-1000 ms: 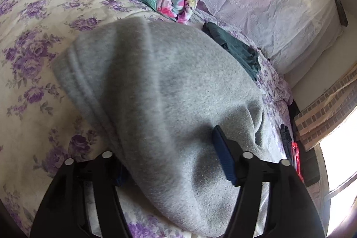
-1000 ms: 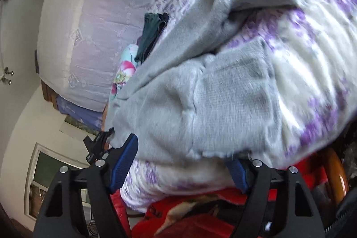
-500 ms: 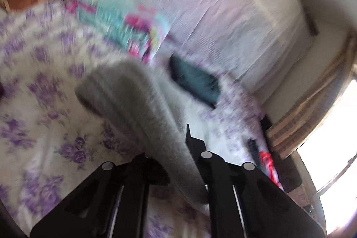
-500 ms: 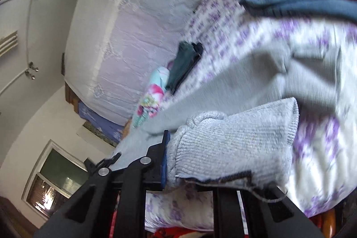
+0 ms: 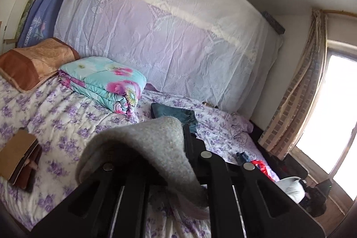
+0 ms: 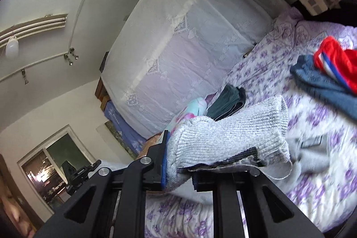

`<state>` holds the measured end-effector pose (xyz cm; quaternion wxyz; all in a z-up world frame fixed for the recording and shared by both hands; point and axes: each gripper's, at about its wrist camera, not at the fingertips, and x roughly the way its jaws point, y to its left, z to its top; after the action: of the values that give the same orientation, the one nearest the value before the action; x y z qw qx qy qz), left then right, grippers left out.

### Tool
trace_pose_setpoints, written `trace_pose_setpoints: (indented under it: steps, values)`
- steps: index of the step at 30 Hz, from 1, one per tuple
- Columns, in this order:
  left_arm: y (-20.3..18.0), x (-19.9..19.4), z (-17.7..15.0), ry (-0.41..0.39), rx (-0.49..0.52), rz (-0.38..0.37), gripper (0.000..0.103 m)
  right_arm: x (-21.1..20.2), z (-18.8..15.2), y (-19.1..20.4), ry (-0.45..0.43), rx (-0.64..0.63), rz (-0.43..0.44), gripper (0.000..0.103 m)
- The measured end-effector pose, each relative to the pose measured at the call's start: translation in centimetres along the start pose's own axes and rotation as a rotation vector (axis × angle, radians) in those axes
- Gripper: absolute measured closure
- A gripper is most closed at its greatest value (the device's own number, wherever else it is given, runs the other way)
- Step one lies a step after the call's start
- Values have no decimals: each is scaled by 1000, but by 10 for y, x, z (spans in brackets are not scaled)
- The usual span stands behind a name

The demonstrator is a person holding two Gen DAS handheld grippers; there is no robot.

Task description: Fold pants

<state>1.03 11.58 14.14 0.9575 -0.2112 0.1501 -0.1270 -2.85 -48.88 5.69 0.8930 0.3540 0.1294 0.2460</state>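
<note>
The grey pants (image 5: 156, 148) are lifted off the purple-flowered bed (image 5: 67, 117). In the left wrist view my left gripper (image 5: 178, 148) is shut on a fold of grey fleece that drapes over its fingers and hides the left one. In the right wrist view my right gripper (image 6: 178, 162) is shut on the ribbed waistband of the grey pants (image 6: 234, 133), which bunches over the jaws; the rest of the cloth trails down to the bed (image 6: 312, 126) at the right, blurred.
On the bed lie a folded floral quilt (image 5: 107, 84), a brown pillow (image 5: 31, 64), a dark teal folded garment (image 5: 174, 115) and a brown notebook (image 5: 20, 160). Red and blue clothes (image 6: 330, 75) lie at the far right. A white-draped headboard (image 5: 167, 37) stands behind; a window (image 5: 334, 115) is to the right.
Both grippers went from open around the grey cloth to shut on it, then rose off the bed with the pants. The views now look level across the bed at the headboard.
</note>
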Motion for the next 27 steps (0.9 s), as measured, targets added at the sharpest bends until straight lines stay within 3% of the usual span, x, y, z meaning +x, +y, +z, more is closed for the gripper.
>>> trace_pose_setpoints:
  steps: [3, 8, 11, 12, 13, 14, 15, 17, 19, 22, 25, 26, 27]
  values:
    - [1, 69, 6, 97, -20, 36, 95, 24, 18, -28, 19, 65, -49, 87]
    - [21, 194, 2, 244, -54, 136, 95, 98, 34, -85, 101, 168, -170, 86]
    - [32, 261, -8, 327, -45, 197, 93, 147, 42, -135, 133, 319, -246, 82]
    - [37, 282, -11, 362, -50, 212, 90, 164, 46, -154, 156, 356, -277, 59]
    - [45, 304, -16, 404, -75, 222, 87, 185, 53, -177, 184, 397, -318, 29]
    - [52, 319, -22, 434, -106, 233, 84, 195, 58, -191, 174, 413, -370, 22]
    - [60, 332, -27, 463, -142, 247, 81, 200, 64, -200, 149, 412, -416, 22]
    - [78, 347, -39, 498, -225, 264, 77, 201, 75, -212, 94, 398, -428, 22]
    - [85, 345, -48, 487, -247, 244, 70, 196, 76, -213, 81, 377, -409, 22]
    - [86, 333, -50, 485, -188, 207, 66, 189, 59, -214, 144, 305, -483, 21]
    - [87, 317, -45, 491, -163, 170, 61, 186, 42, -228, 215, 333, -506, 21]
    - [87, 311, -42, 487, -159, 162, 58, 190, 37, -234, 232, 356, -497, 21]
    - [86, 303, -38, 475, -152, 164, 48, 193, 34, -238, 243, 370, -489, 21]
